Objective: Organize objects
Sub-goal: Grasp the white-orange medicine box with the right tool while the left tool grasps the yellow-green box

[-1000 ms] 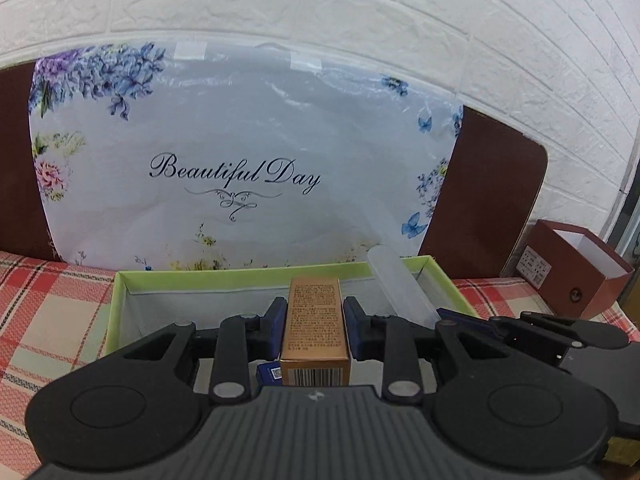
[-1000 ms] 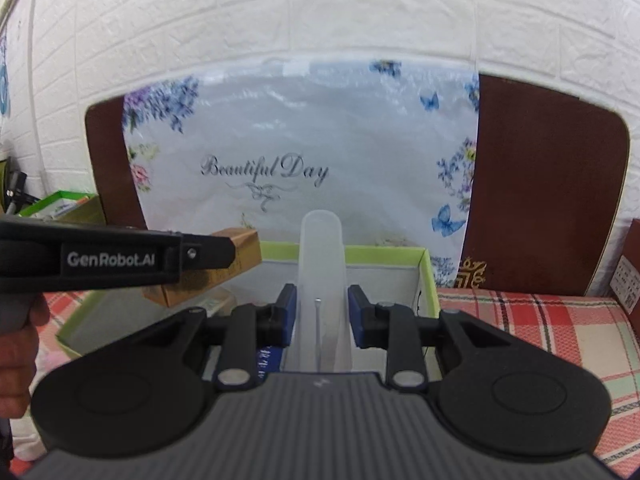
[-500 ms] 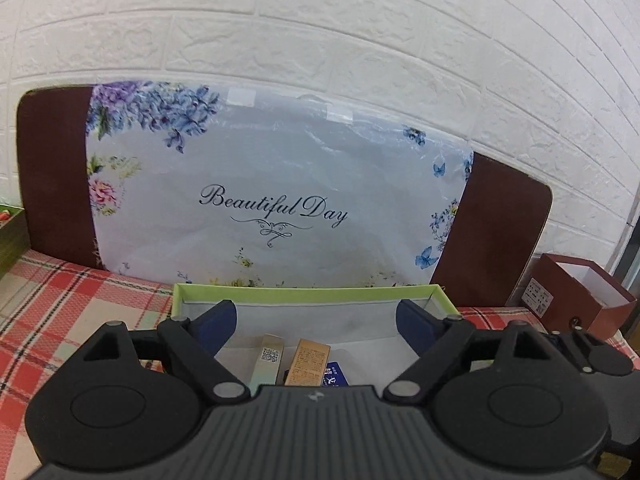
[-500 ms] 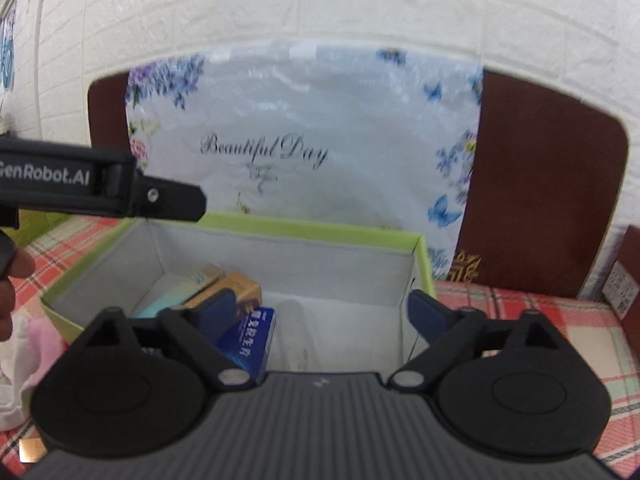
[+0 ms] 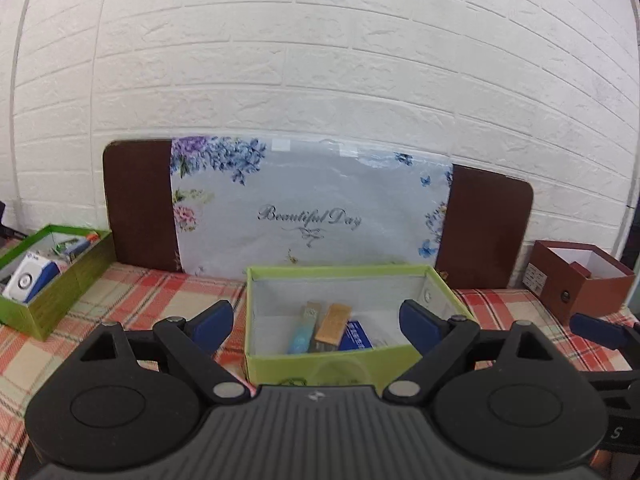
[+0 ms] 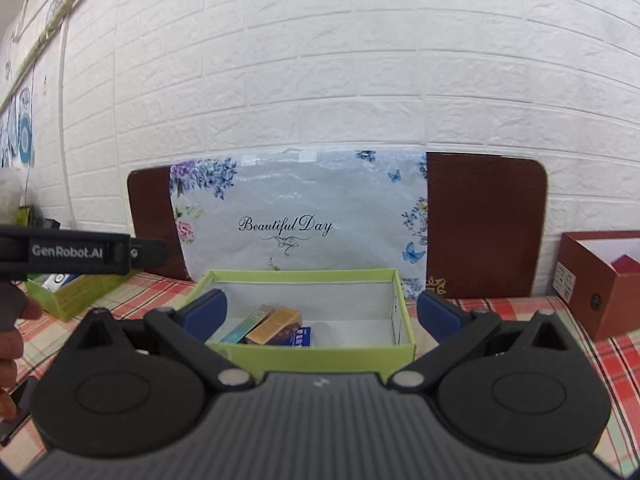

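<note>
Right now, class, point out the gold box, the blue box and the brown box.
gold box (image 6: 276,325), right wrist view, its top face.
blue box (image 6: 299,336), right wrist view, its printed top.
brown box (image 5: 560,285), left wrist view, its front wall.

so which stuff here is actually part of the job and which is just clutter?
Job:
- green box
- tan carton
- teal carton
- blue pack

Lying about:
- brown box
- floral bag
- second green box
</note>
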Available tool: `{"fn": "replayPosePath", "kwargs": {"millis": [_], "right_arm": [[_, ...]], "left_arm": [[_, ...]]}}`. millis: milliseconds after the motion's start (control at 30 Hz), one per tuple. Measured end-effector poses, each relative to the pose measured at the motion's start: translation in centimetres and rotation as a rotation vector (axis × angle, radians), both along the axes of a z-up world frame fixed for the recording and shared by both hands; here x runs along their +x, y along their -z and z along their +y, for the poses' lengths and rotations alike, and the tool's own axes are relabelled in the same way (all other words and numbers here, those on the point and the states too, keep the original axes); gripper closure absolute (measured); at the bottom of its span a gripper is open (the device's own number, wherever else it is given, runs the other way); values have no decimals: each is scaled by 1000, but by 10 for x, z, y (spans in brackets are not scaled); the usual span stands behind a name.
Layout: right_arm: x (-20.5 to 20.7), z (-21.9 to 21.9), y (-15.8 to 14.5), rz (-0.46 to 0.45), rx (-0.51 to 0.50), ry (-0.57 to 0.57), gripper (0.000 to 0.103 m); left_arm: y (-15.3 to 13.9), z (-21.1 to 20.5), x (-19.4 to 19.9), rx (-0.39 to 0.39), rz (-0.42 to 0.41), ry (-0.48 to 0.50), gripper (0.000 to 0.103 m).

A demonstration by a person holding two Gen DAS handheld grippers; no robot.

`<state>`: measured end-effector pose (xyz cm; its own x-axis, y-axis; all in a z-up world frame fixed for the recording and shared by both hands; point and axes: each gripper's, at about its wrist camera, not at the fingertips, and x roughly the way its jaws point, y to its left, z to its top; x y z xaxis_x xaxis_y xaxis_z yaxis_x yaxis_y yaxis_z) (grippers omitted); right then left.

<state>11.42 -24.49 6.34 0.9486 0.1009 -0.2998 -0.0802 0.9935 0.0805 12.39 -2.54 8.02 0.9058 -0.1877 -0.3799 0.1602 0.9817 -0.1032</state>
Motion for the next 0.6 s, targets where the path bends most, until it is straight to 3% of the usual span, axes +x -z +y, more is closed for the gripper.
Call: {"fn": "replayPosePath", "kwargs": {"millis": [100,267,467,600], "right_arm": [[-36,2,7,6,23,53,0],[-82,2,38,74,69,105,0],[-115,18,83,150,-29,146,0],[-118,15,101,202,-16,161,0]], "left_arm": [[20,7,-22,-34,37,12,10],[57,9,-44,15,105,36,10],[92,13,-61,10,199,93,10],[101,10,-70,15,215,128,10]]}}
